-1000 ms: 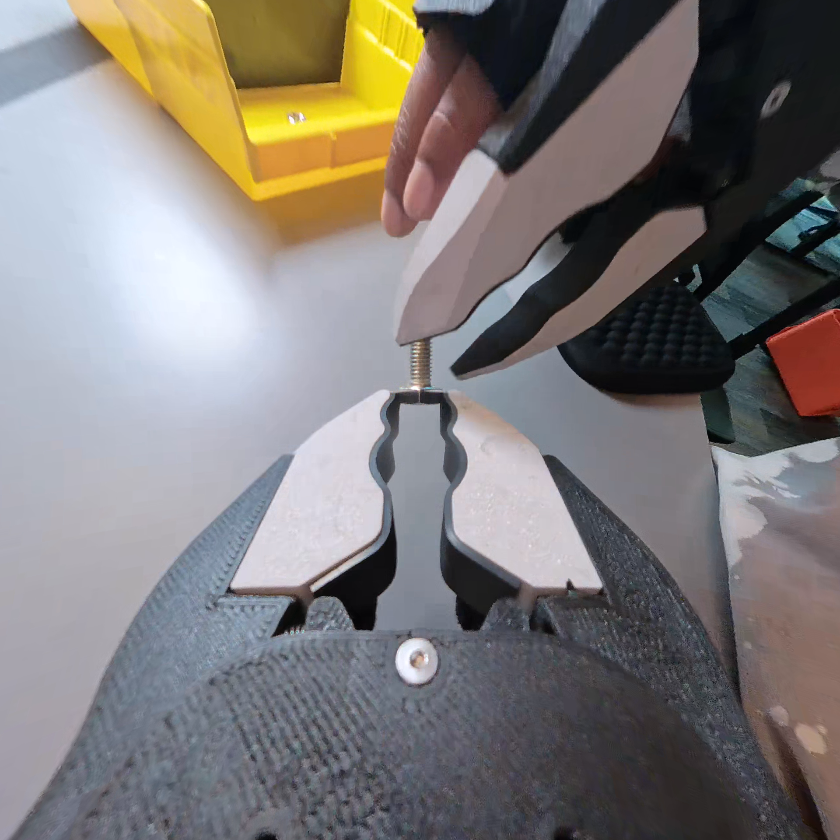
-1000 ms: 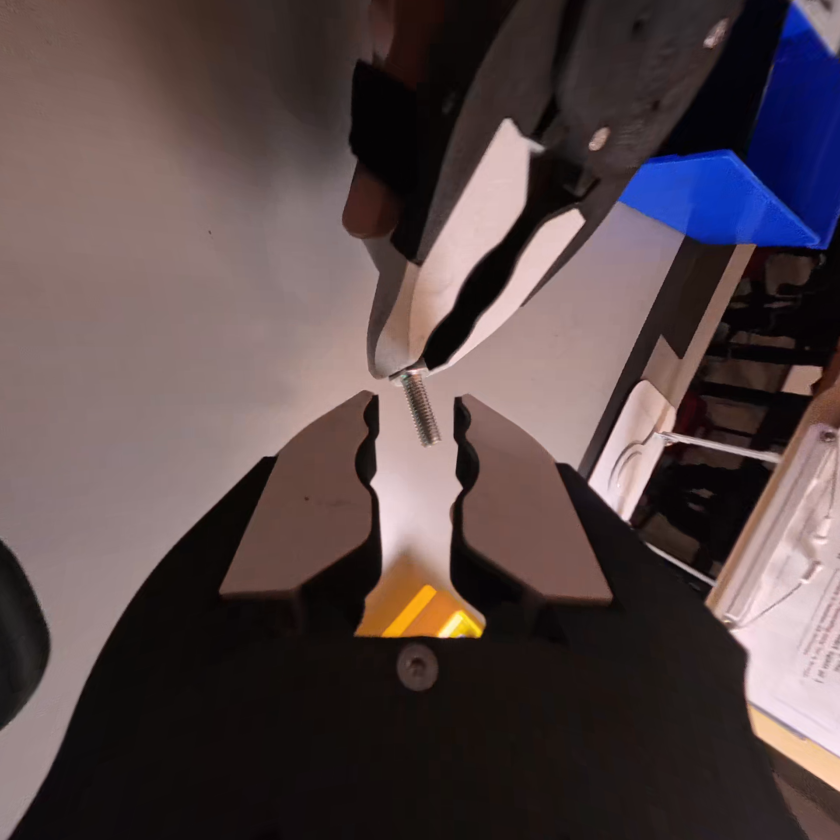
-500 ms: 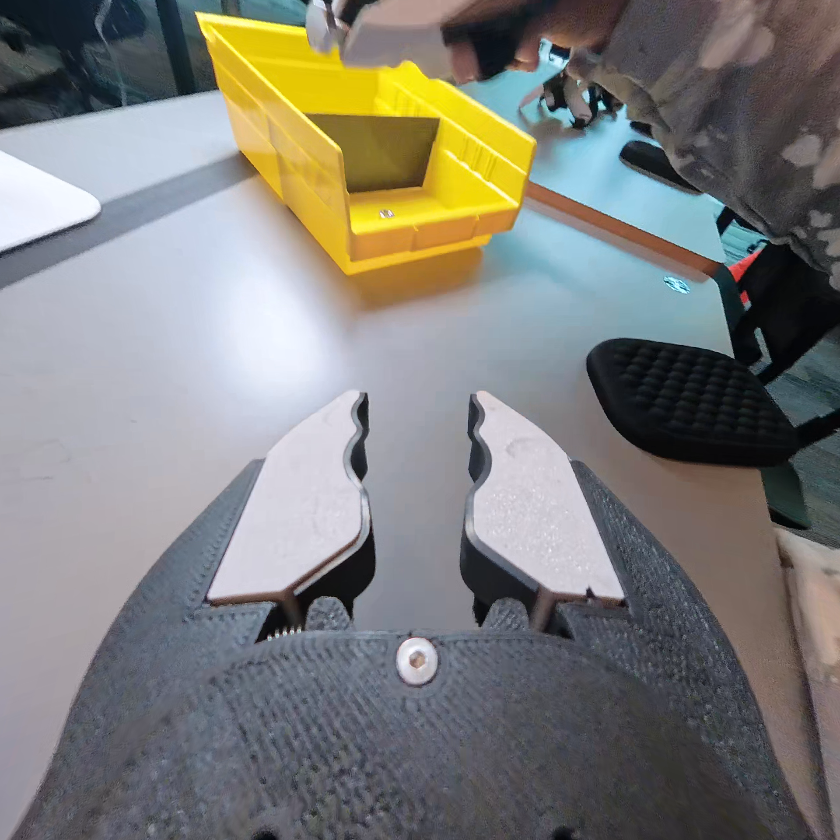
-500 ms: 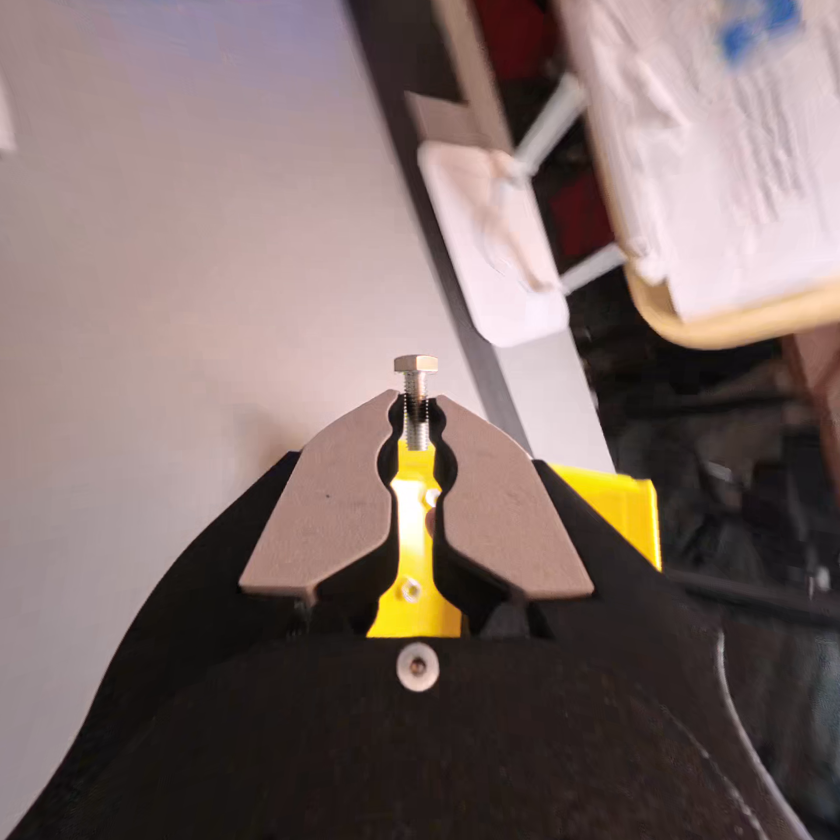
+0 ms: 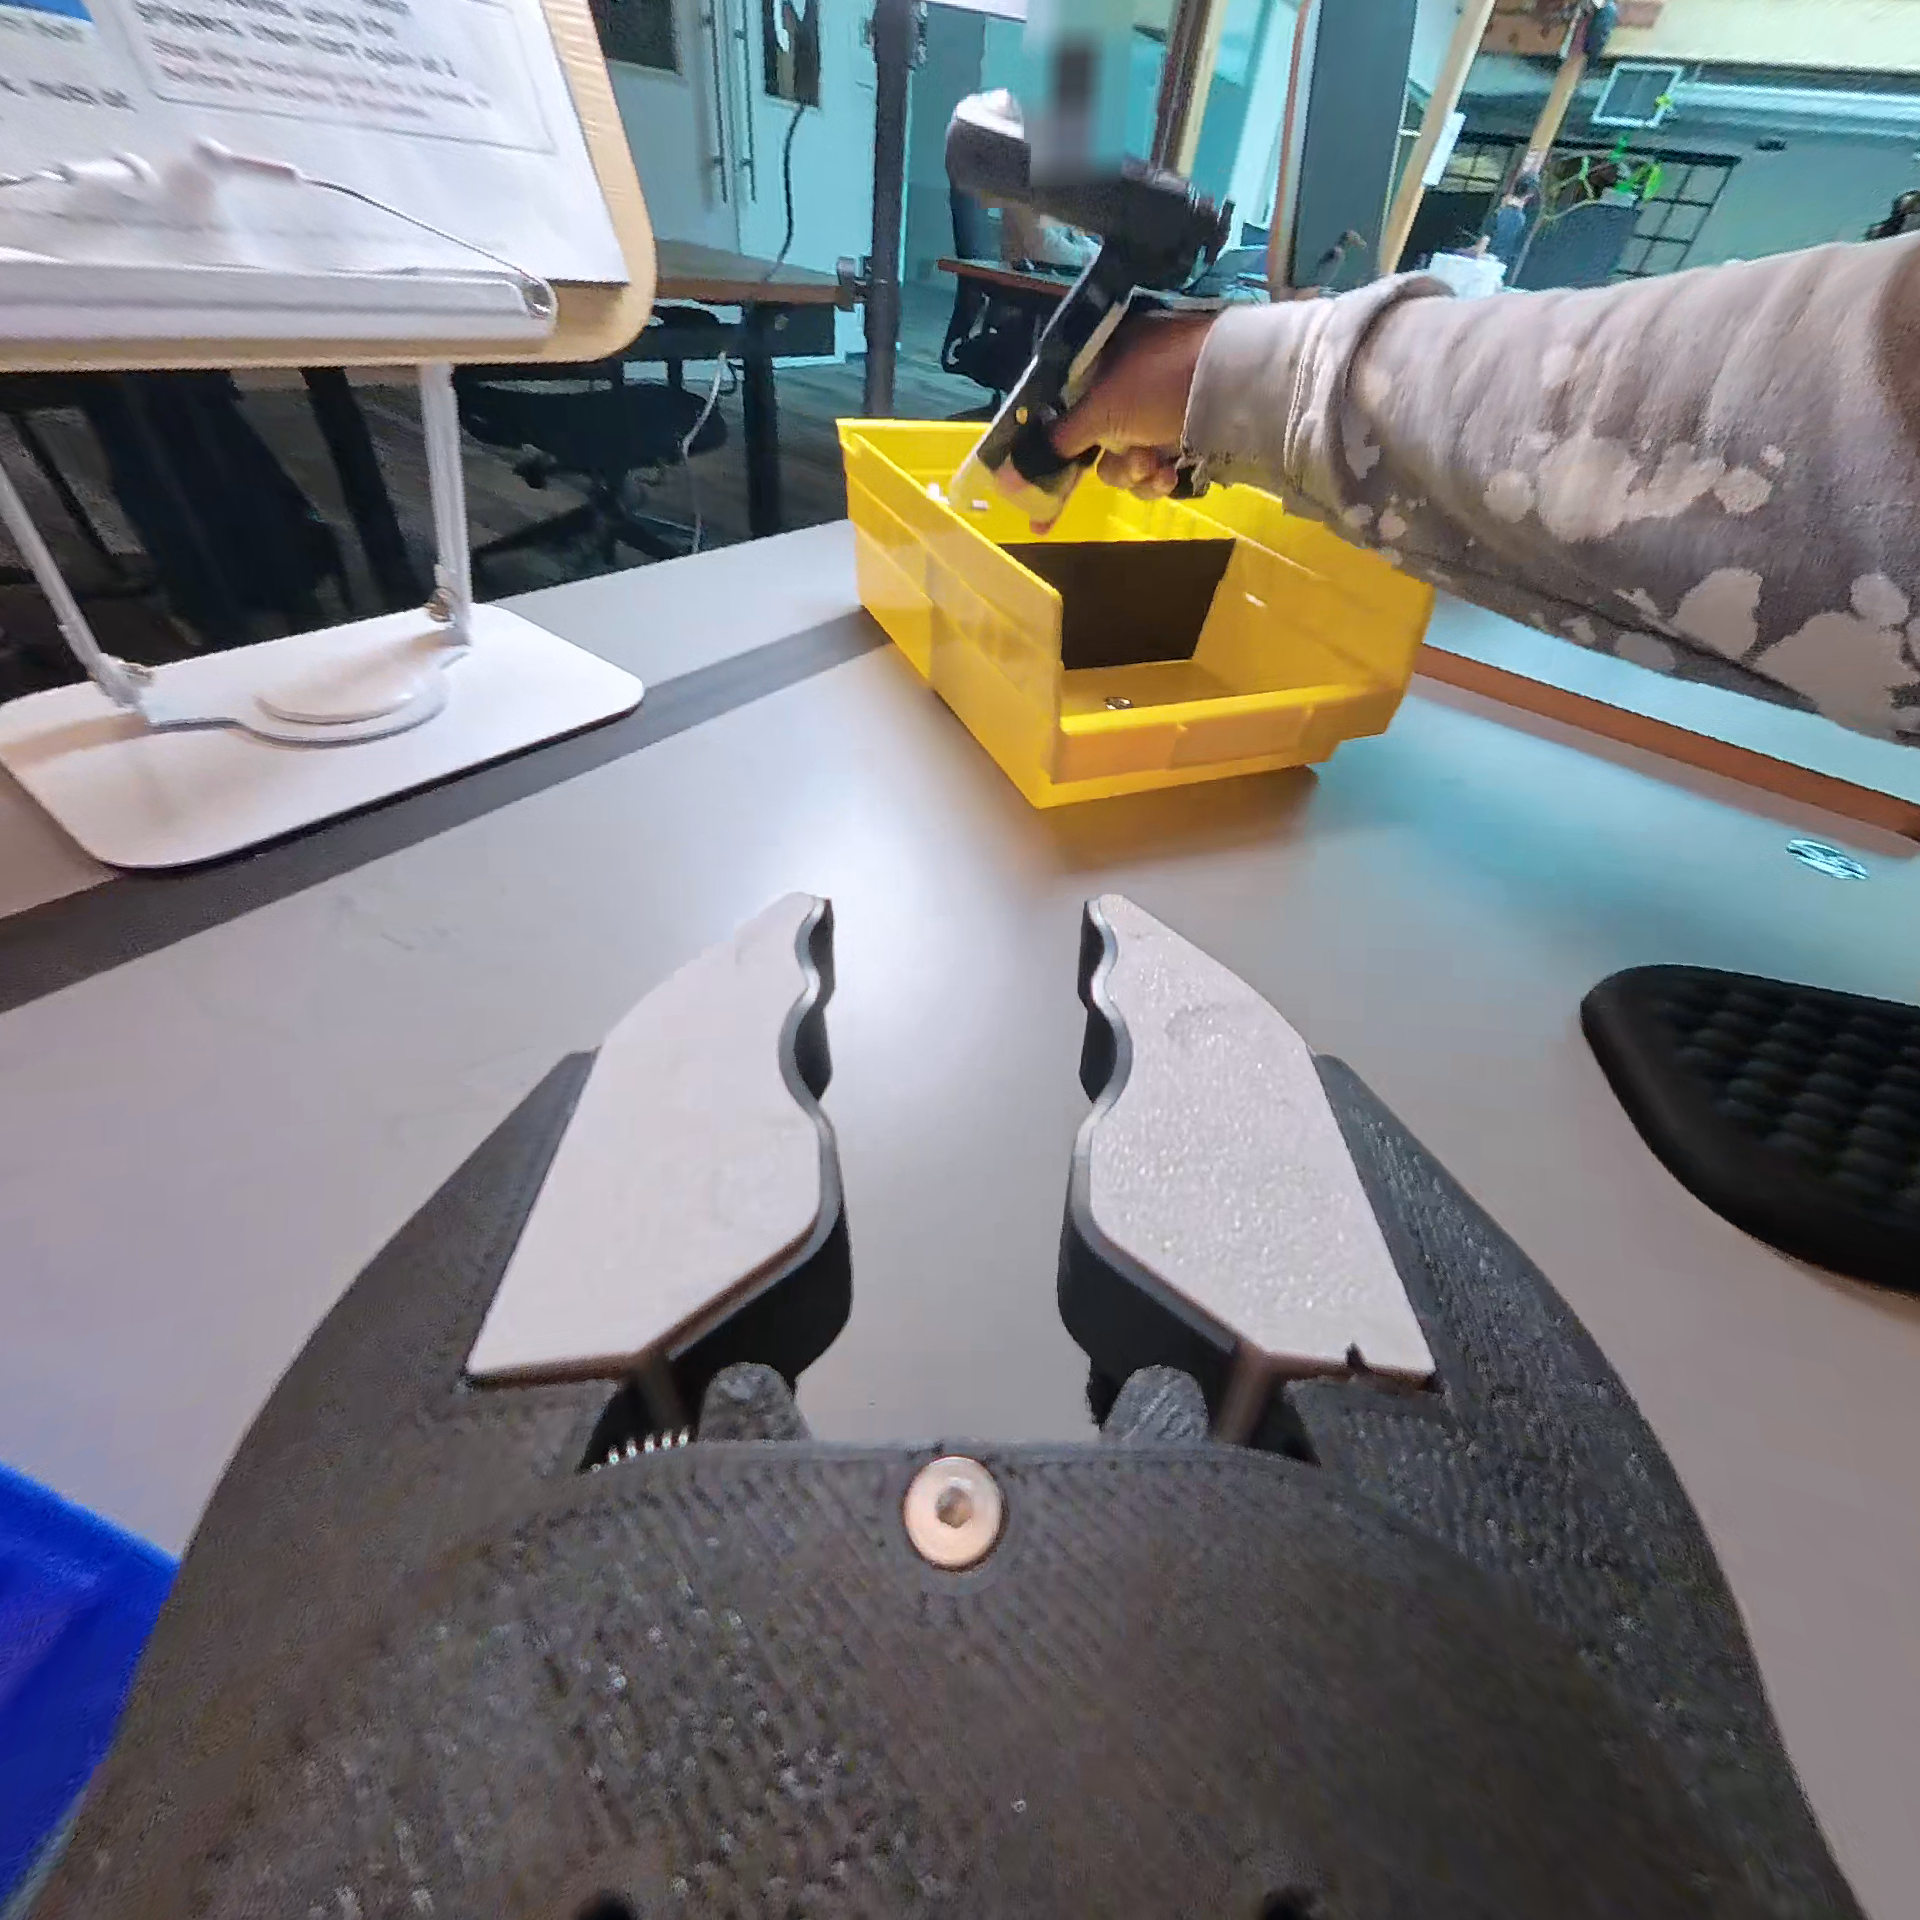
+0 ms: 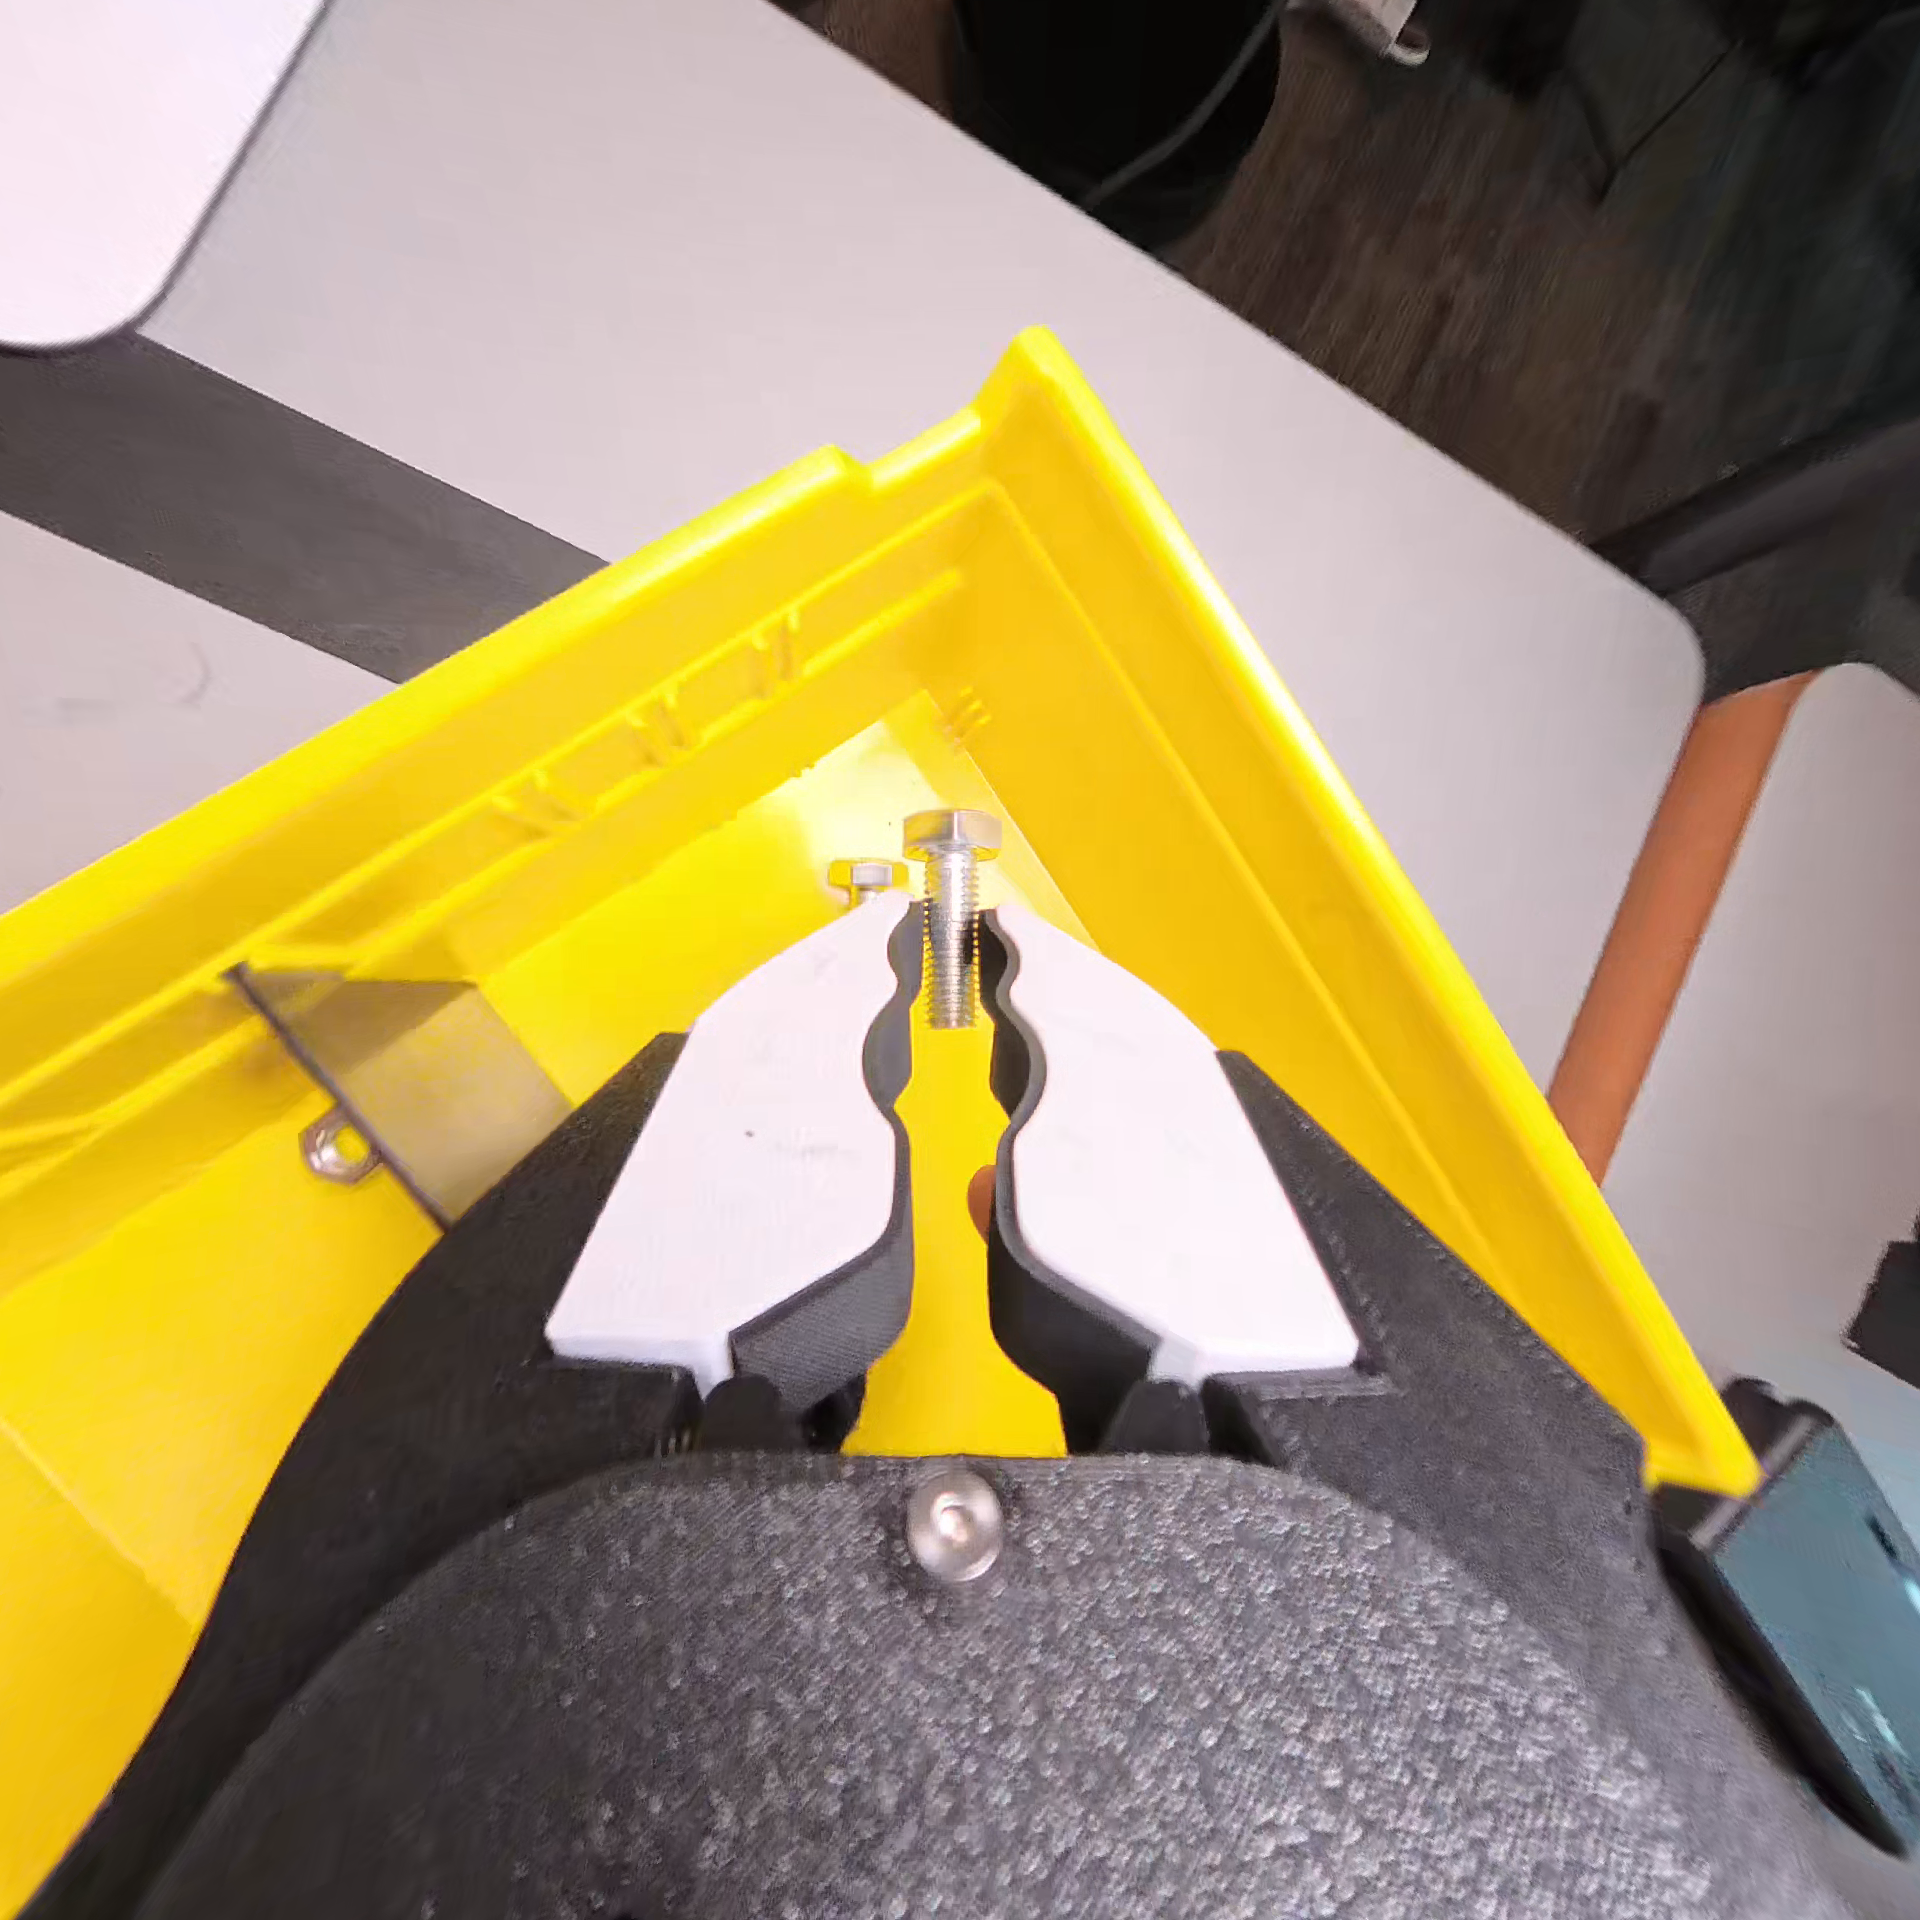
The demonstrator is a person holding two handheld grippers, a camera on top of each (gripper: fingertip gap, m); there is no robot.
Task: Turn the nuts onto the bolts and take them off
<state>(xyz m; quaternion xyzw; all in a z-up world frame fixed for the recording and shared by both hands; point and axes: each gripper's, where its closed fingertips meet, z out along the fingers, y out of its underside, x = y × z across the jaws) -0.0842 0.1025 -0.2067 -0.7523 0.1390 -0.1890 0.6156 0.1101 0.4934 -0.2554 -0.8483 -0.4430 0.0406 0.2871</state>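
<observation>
Right gripper [image 6: 948, 925] pinches bolt [image 6: 950, 914] by its threads, over yellow bin [image 6: 1195, 665]; left gripper [image 5: 956, 914] spread wide, holding nothing.

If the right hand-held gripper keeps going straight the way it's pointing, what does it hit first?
Probably the bolt it holds would touch the floor of the yellow bin near its back corner, beside a second bolt; depth is unclear.

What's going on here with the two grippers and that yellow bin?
A person is working with two hand-held grippers at a grey table. The right gripper is shut on a bolt, head forward, held over a back corner of the yellow bin. Another bolt and a nut lie inside the bin. The left gripper is open and empty, above the table.
</observation>
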